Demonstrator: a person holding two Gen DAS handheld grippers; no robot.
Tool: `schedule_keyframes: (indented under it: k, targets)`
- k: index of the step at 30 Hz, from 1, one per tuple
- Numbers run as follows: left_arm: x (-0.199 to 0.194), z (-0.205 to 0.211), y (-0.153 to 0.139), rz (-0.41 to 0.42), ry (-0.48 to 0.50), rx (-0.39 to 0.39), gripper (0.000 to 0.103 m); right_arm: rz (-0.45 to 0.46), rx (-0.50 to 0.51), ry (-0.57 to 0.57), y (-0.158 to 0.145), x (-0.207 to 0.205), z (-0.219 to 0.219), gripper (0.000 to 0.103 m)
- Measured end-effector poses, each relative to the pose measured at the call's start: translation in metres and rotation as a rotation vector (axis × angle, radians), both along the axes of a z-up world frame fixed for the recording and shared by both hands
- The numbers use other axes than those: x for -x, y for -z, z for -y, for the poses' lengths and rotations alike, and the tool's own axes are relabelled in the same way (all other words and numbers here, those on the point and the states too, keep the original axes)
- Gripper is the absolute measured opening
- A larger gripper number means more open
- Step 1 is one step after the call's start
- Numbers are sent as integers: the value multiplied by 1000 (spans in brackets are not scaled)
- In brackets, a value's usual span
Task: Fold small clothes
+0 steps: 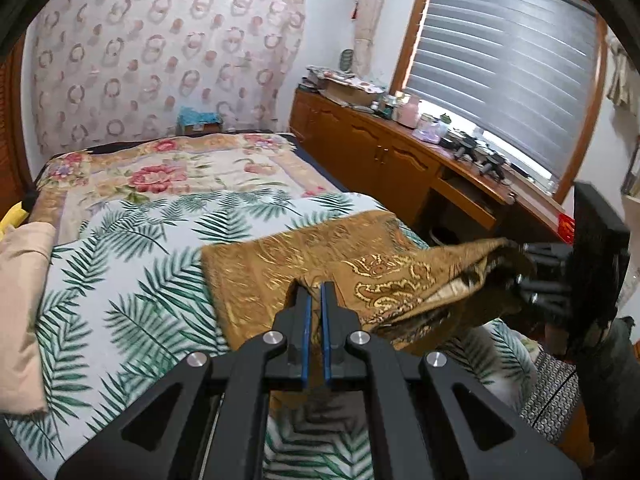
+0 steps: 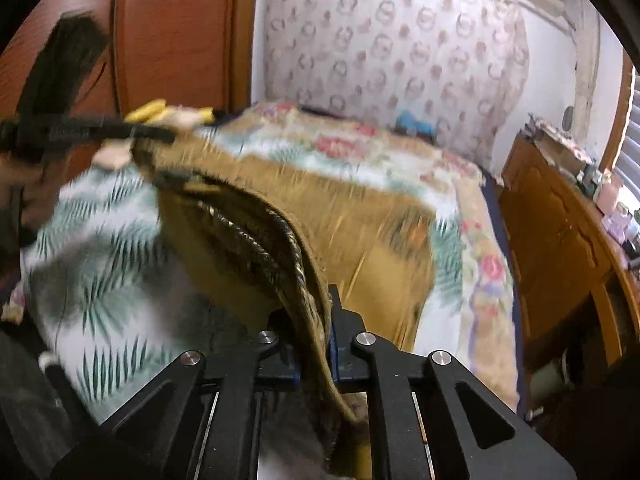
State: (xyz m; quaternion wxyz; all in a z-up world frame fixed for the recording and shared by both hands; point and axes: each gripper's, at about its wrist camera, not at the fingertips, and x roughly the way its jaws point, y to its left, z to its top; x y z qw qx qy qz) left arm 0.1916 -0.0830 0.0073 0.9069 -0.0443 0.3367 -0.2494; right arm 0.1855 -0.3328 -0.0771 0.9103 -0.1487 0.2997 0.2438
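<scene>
Right now my left gripper [image 1: 316,292] and right gripper [image 2: 320,312] each pinch the brown cloth's [image 1: 280,264] near edge above the bed [image 1: 120,280]; an uneven pull could skew the fold.

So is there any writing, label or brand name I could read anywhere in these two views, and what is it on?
None can be read.
Red tag on the wooden cabinet: yellowish marks, too small and blurred to read.
Boxes and jars on the cabinet top: any labels too small to read.
Brown patterned cloth: gold ornament only, no letters.
</scene>
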Motion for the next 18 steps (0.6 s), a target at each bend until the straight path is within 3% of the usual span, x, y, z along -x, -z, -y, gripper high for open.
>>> schedule_keyframes:
  k: [7,15,18]
  targets:
    - [-43,-8,12,-39,-43,-27,2,0,-35,-32,-13,-72,-14,6]
    - [-78,-8,44,-116,-42,-33,4,-115,-28,-51,24,-132,-25,6]
    - [-81,-9,49,-133,-30,-41,11,-137,-31,-59,32,-142,-24,6]
